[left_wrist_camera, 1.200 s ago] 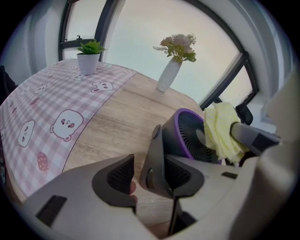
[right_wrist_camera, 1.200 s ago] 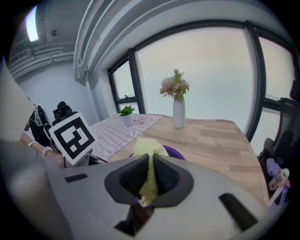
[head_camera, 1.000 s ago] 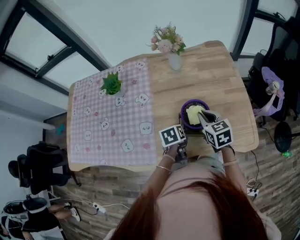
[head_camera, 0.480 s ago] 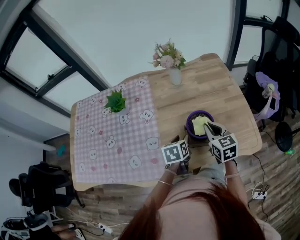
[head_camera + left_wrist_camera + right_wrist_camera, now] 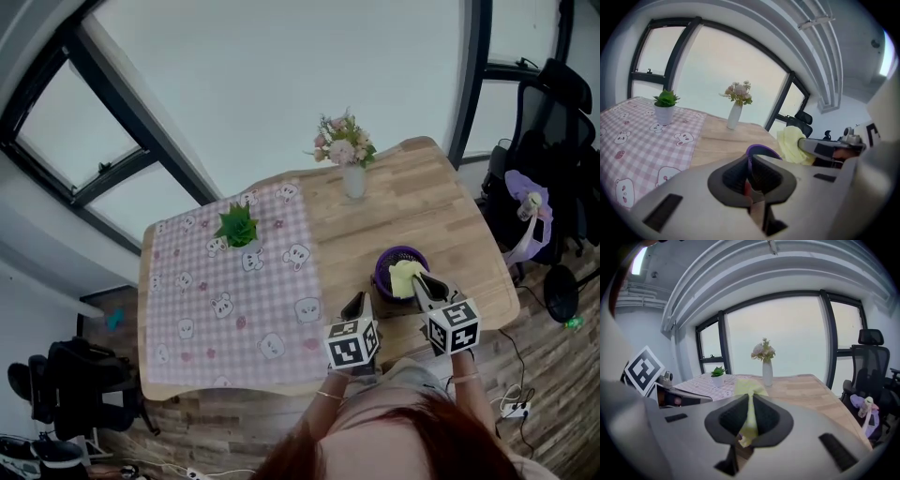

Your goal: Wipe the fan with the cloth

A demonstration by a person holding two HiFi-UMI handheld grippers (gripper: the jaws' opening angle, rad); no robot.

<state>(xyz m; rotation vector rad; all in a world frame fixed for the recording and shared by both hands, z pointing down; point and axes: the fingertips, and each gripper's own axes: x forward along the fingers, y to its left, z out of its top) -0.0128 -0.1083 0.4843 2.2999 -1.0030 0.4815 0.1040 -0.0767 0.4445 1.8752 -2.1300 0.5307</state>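
1. My left gripper (image 5: 357, 300) hangs over the near edge of the counter (image 5: 441, 187). Its nose is tipped down at the wood and its marker cube faces me.
2. Its jaws have just been closing and the pads nearly meet. I see nothing pinched between them, only a sliver of purple through the slit.
3. My right gripper (image 5: 420, 278) sits just to its right, also angled down. It is clamped on the yellow cloth (image 5: 403, 278).
4. The cloth drapes onto the purple fan (image 5: 384, 267), which sits near the counter's front right corner, just beyond the left gripper's tip.
5. Bare wood runs from the fan back to the flower vase (image 5: 353, 178).
6. A pink checked mat (image 5: 216, 291) with a potted plant (image 5: 238, 227) covers the left half.
7. An office chair (image 5: 553, 103) stands past the right edge.
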